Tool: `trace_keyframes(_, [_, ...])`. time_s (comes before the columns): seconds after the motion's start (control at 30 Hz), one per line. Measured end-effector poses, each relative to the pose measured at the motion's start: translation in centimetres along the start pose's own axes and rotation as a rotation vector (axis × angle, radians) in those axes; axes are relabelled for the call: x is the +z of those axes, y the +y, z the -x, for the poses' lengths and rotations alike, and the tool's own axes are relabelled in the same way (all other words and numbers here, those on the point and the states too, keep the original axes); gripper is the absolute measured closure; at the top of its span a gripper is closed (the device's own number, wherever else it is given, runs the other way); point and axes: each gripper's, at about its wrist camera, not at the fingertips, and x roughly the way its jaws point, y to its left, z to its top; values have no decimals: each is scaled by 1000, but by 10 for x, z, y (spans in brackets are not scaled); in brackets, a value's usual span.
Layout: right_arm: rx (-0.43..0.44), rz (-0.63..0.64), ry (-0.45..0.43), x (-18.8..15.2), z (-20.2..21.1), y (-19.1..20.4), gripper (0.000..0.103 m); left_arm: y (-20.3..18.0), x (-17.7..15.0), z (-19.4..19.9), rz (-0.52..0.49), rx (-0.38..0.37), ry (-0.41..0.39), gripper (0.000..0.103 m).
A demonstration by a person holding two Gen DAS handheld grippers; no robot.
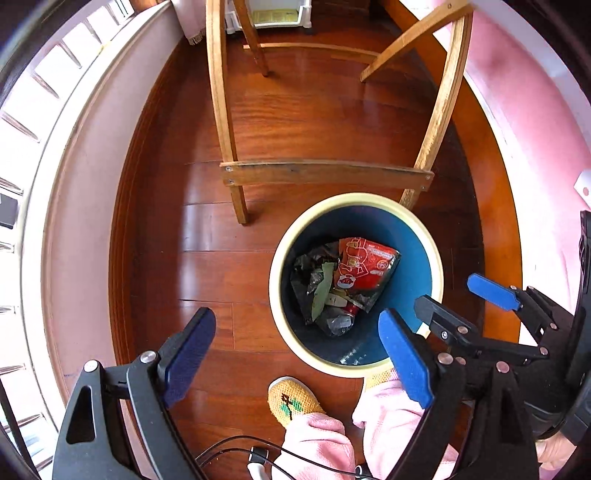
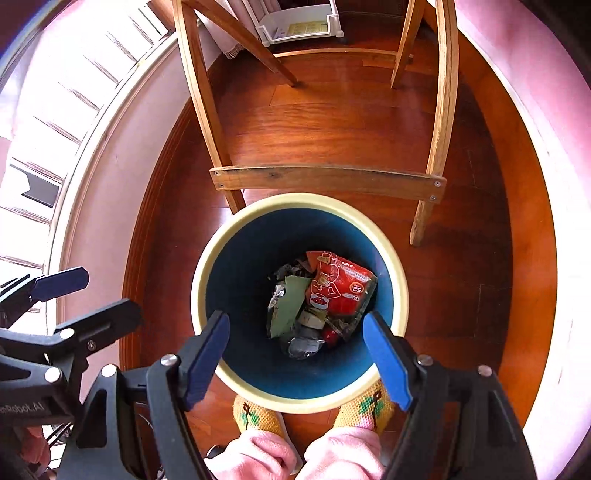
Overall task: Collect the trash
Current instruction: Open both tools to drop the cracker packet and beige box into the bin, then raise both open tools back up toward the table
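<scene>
Trash lies in bin, perhaps wrappers; both hand-held grippers gape empty.

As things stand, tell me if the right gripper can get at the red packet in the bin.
Probably yes: the right gripper is open above the bin, the red packet lies uncovered on top, though deep inside.

Floor: reddish-brown wood boards, glossy. Wooden chair stands on it, pale bent legs joined by a screwed crossbar. White tray rack beyond chair, on floor. Pink wall with white trim at left. Yellow knit slippers with green motif, pink trouser legs above them. Black cable near lower edge.
</scene>
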Motion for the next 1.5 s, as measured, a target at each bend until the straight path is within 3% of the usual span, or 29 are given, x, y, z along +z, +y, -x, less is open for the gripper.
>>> trace_keyframes(0.27, [13,-15,-48,11,104,29,28,8,7,105,43,-4,-82,12])
trace_keyframes(0.77, [4,4,-227,35,286,82,28,15,26,292,-35,-20,-280,11])
trace_keyframes(1.13, [-47,33,-414,71,372,99,28,23,55,377,-125,31,-473,11])
trace_keyframes(1.37, [-58,33,-473,107,399,95,28,27,91,403,-139,12,-527,10])
trace_keyframes(1.5, [-49,28,-464,138,403,87,28,24,125,405,-138,7,-529,1])
